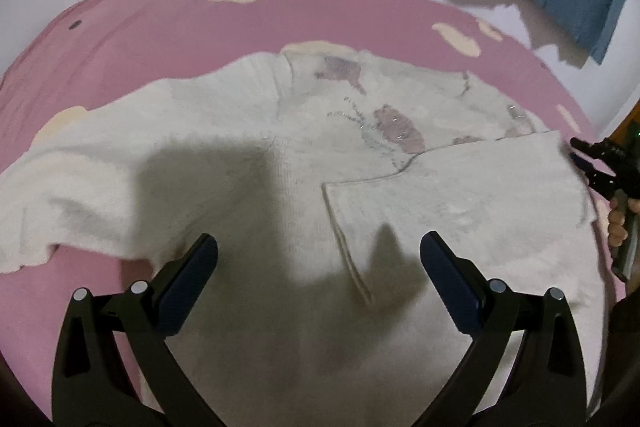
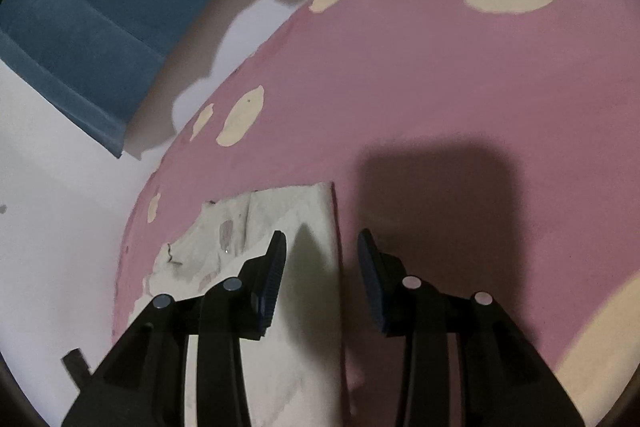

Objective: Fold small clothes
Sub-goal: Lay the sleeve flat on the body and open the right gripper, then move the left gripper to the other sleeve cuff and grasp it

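sweater [image 1: 224, 155]: soft, light, floppy knit | we'd pinch its unfolded sleeve cuff | left gripper [image 1: 319, 255] wide, empty | right gripper [image 2: 322, 259] partly parted, empty

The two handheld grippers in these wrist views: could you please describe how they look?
Both the left gripper and the right gripper are matte black plastic, each with two angular linkage arms joined by round silver pivot pins. Their jaws carry dark blue ribbed pads. No cables or markings are visible, and no sleeve can be made out.
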`<state>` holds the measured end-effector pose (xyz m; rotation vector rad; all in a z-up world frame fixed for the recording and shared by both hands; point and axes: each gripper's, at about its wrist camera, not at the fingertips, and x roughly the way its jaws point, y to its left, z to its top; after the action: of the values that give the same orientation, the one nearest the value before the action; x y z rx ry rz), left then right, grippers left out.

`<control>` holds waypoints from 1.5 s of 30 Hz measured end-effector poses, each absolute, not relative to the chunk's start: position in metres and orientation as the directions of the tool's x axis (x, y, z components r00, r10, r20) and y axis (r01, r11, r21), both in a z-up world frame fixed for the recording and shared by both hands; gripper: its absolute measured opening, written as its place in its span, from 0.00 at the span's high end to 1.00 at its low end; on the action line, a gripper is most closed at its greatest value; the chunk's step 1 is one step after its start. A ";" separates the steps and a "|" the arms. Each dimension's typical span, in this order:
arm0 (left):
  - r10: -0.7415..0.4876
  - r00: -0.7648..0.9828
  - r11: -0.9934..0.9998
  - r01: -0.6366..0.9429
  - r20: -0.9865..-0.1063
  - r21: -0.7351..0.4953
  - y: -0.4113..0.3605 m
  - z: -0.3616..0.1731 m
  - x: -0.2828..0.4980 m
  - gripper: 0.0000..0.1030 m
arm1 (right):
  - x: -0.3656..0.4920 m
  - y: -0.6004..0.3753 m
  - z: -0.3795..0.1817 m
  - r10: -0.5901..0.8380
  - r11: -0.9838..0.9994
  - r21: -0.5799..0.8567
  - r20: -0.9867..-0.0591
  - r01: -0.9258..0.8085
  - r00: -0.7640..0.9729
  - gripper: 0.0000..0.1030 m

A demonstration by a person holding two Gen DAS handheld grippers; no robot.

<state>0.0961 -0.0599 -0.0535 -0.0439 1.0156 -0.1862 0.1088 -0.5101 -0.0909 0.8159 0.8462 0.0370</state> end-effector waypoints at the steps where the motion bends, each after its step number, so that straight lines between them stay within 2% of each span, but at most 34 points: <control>1: -0.170 0.507 0.984 0.131 -0.845 -0.120 -0.061 -0.056 0.099 0.02 | 0.116 -0.508 -0.095 0.347 0.703 0.656 -0.654 0.276 0.672 0.65; 2: -0.158 0.502 0.986 0.125 -0.850 -0.110 -0.062 -0.060 0.102 0.02 | 0.119 -0.506 -0.098 0.349 0.707 0.652 -0.658 0.273 0.667 0.79; 4: -0.137 0.502 0.989 0.122 -0.854 -0.087 -0.064 -0.062 0.105 0.02 | 0.127 -0.503 -0.105 0.339 0.725 0.628 -0.684 0.284 0.646 0.95; 8: -0.109 0.503 0.991 0.128 -0.857 -0.051 -0.068 -0.064 0.104 0.02 | 0.127 -0.512 -0.111 0.359 0.699 0.661 -0.654 0.273 0.666 0.96; 13: -0.112 0.515 0.990 0.129 -0.850 -0.052 -0.067 -0.065 0.100 0.02 | 0.108 -0.512 -0.104 0.408 0.681 0.689 -0.637 0.247 0.654 0.92; 15: -0.116 0.519 0.990 0.131 -0.847 -0.055 -0.066 -0.065 0.100 0.02 | 0.091 -0.507 -0.100 0.419 0.689 0.686 -0.640 0.233 0.644 0.84; 16: -0.118 0.518 0.990 0.131 -0.847 -0.058 -0.066 -0.064 0.099 0.02 | 0.083 -0.506 -0.099 0.423 0.689 0.688 -0.639 0.230 0.642 0.75; 17: -0.120 0.519 0.990 0.131 -0.846 -0.060 -0.065 -0.064 0.099 0.02 | 0.074 -0.502 -0.099 0.434 0.685 0.693 -0.635 0.223 0.639 0.73; 19: -0.123 0.520 0.989 0.131 -0.845 -0.063 -0.065 -0.064 0.100 0.02 | 0.058 -0.495 -0.102 0.442 0.695 0.685 -0.648 0.219 0.620 0.73; 20: -0.123 0.521 0.989 0.131 -0.845 -0.064 -0.065 -0.065 0.100 0.02 | 0.052 -0.494 -0.103 0.438 0.702 0.676 -0.657 0.222 0.614 0.81; 22: -0.122 0.520 0.989 0.132 -0.845 -0.062 -0.065 -0.065 0.100 0.02 | 0.046 -0.491 -0.107 0.418 0.721 0.654 -0.673 0.227 0.610 0.89; 23: -0.120 0.521 0.990 0.132 -0.845 -0.060 -0.065 -0.065 0.100 0.02 | 0.045 -0.492 -0.108 0.417 0.722 0.656 -0.666 0.219 0.619 0.90; 29: -0.126 0.528 0.989 0.136 -0.840 -0.064 -0.065 -0.062 0.100 0.02 | 0.045 -0.495 -0.108 0.426 0.710 0.674 -0.642 0.205 0.637 0.88; 36: -0.206 0.545 0.978 0.129 -0.813 -0.162 -0.018 -0.047 0.072 0.02 | 0.022 -0.488 -0.084 0.387 0.721 0.665 -0.618 0.193 0.684 0.83; 41: -0.194 0.572 0.978 0.046 -0.797 -0.205 0.044 -0.039 0.039 0.02 | 0.002 -0.475 -0.067 0.370 0.744 0.651 -0.591 0.153 0.717 0.66; 45: -0.138 0.599 0.979 -0.039 -0.789 -0.201 0.099 -0.032 0.010 0.02 | -0.007 -0.468 -0.072 0.356 0.772 0.617 -0.616 0.151 0.703 0.58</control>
<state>0.0104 0.0989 -0.0317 -0.2060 0.9290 -0.0578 -0.0065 -0.4680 -0.0715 0.6970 0.7991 0.1249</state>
